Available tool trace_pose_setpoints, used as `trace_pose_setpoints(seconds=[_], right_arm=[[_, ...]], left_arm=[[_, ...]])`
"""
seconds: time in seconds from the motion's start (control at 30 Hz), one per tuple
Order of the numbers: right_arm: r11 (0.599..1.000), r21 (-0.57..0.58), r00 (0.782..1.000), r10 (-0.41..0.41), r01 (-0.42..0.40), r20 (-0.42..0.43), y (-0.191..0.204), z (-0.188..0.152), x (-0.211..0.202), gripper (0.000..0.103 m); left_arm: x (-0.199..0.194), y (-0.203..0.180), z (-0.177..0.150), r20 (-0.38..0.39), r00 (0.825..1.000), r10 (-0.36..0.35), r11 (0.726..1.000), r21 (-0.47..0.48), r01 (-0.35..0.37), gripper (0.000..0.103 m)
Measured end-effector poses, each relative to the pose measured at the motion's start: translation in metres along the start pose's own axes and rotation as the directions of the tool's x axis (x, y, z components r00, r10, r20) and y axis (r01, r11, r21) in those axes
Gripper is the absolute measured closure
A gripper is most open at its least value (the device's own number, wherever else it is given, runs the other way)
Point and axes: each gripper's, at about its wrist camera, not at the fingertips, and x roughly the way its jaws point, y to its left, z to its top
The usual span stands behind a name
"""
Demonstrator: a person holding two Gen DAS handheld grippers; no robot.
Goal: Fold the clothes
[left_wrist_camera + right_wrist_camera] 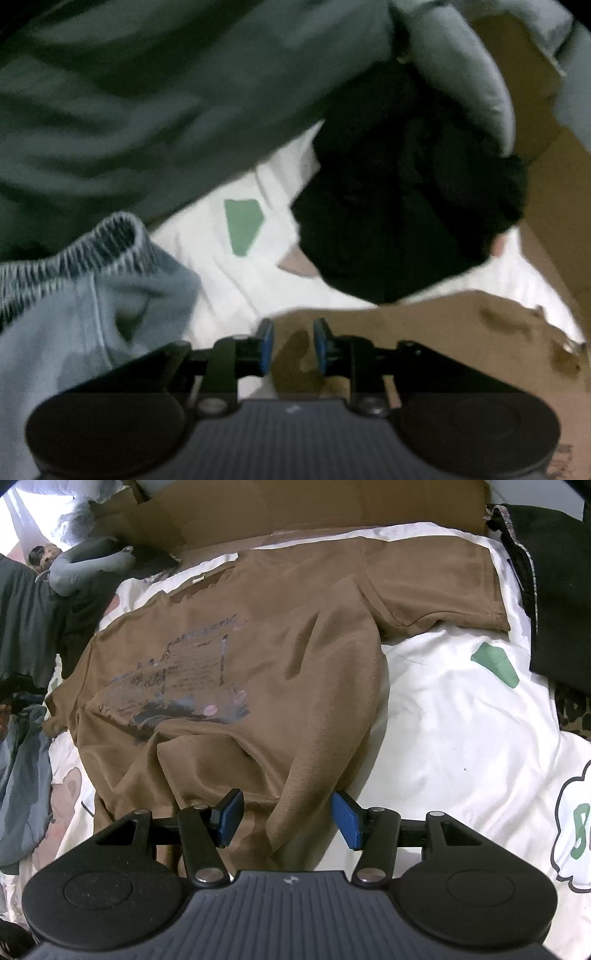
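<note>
From my left wrist camera the picture is blurred. My left hand-held gripper [293, 345] has its blue pads [266, 343] parted by a narrow gap, with nothing between them; under the gap I see the brown shirt [424, 332]. Beyond it lies the white sheet [229, 291] with a green patch. A black garment [406, 218] sits bunched on the sheet ahead and to the right. A grey-blue garment with a ribbed band [92, 288] lies at the left, and a dark green-grey garment [155, 92] fills the top of the view. Cardboard [535, 110] shows at the upper right.

From my right wrist camera the view is sharp. My right hand-held gripper [286, 821] is spread wide, its pads on either side of a raised fold at the shirt's near edge, not pressing on it. The shirt [295, 657] lies print up on the bed sheet [461, 720], wrinkled, one sleeve stretched toward the upper right. A black garment [557, 590] lies at the right edge, grey clothes [26, 746] are piled at the left, and cardboard [314, 506] stands along the far side.
</note>
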Motion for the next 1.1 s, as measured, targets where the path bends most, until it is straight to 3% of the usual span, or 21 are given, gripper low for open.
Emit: trace_pose_setpoints(seconds=[0.17,0.33,0.47,0.8,1.0,1.1], right_arm=[[1.0,-0.013,1.0,0.007,-0.007,0.014,0.002,0.0,-0.005,0.043],[1.0,-0.004,1.0,0.012,-0.012,0.028,0.0,-0.002,-0.012,0.043],[1.0,0.003,0.999,0.013,-0.014,0.033,-0.004,-0.005,-0.016,0.043],[1.0,0.012,0.999,0.009,-0.009,0.036,-0.008,-0.008,-0.02,0.043],[1.0,0.021,1.0,0.004,-0.005,0.029,-0.012,-0.01,-0.019,0.043],[1.0,0.02,1.0,0.001,-0.002,0.023,-0.013,-0.011,-0.017,0.043]], left_arm=[[-0.025,-0.013,-0.024,-0.004,0.998,-0.056,0.998,0.011,0.056,0.079],[-0.042,-0.014,-0.04,-0.005,0.999,-0.049,0.999,-0.02,0.048,0.079],[-0.05,-0.002,-0.053,-0.034,0.998,-0.055,0.992,-0.118,0.05,0.079],[-0.027,-0.002,-0.092,-0.145,0.985,-0.088,0.978,-0.201,0.058,0.079],[-0.011,0.001,-0.097,-0.159,0.985,-0.067,0.978,-0.204,0.034,0.079],[-0.003,0.004,-0.099,-0.159,0.983,-0.088,0.972,-0.229,0.05,0.073]])
